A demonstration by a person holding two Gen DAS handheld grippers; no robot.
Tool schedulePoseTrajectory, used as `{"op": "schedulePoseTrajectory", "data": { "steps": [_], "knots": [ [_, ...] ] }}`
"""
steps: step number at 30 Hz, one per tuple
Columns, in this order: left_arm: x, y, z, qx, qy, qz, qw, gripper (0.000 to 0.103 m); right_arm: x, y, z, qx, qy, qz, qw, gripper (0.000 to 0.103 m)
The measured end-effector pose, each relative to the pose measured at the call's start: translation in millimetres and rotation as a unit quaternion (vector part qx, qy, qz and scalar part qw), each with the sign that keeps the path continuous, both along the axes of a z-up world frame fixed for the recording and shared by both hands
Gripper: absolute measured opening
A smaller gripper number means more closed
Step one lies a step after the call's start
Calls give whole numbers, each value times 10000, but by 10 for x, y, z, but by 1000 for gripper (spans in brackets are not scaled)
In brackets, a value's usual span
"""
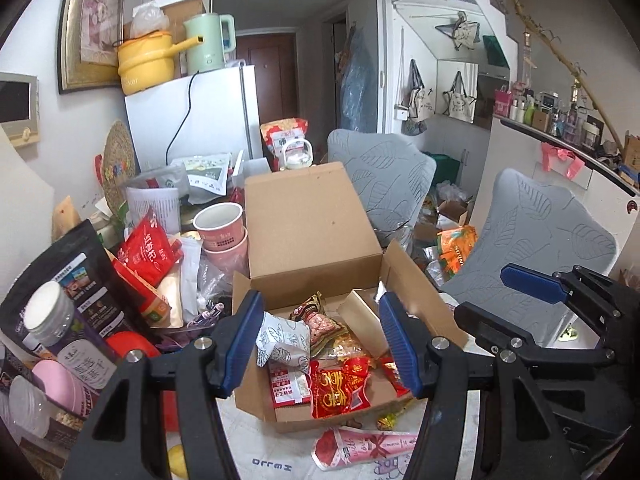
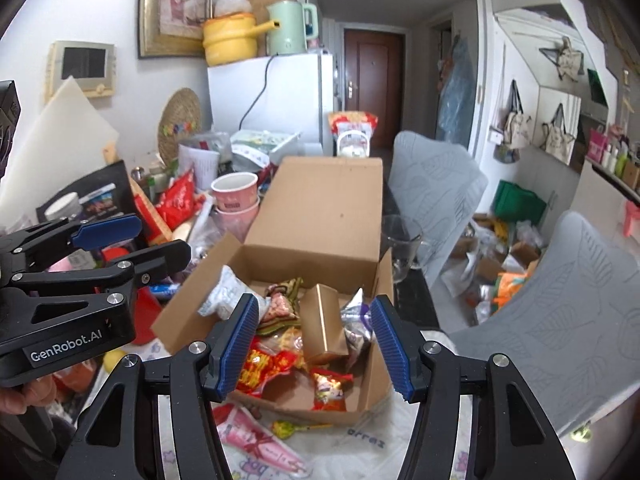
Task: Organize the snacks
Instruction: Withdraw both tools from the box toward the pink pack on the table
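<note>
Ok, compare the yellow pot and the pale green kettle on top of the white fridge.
The yellow pot is squat and wide; the pale green kettle is tall and narrow. The yellow pot has a straight handle poking sideways towards the kettle; the pale green kettle has a loop handle on its far side. The pot sits nearer the framed picture. Both stand upright on the white fridge.

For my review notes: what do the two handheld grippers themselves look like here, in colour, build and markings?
Both grippers match: black plastic frames with triangular cut-outs and round silver bolts, each with two jaws faced in ribbed blue pads. The left gripper and the right gripper look alike. In the right wrist view, the left gripper's side carries white "GenRobot.AI" lettering. No cables or sleeves show.
</note>
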State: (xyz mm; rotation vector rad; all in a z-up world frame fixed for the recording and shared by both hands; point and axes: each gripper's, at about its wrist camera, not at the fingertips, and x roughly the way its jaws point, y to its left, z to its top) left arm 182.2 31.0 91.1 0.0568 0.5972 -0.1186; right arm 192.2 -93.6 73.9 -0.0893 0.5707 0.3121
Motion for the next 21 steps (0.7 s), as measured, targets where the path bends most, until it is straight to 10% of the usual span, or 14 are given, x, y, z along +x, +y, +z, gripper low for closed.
{"op": "schedulePoseTrajectory", "data": {
  "steps": [8,21],
  "knots": [
    [-482,38,170,-84,-260,-114,9996,77,-535,-50,169,32,-335,58,9994,59],
    [-1106,36,102,-84,-348,-346,9988,78,-1202,-67,135,76,-525,195,9984,59]
  ]
}}
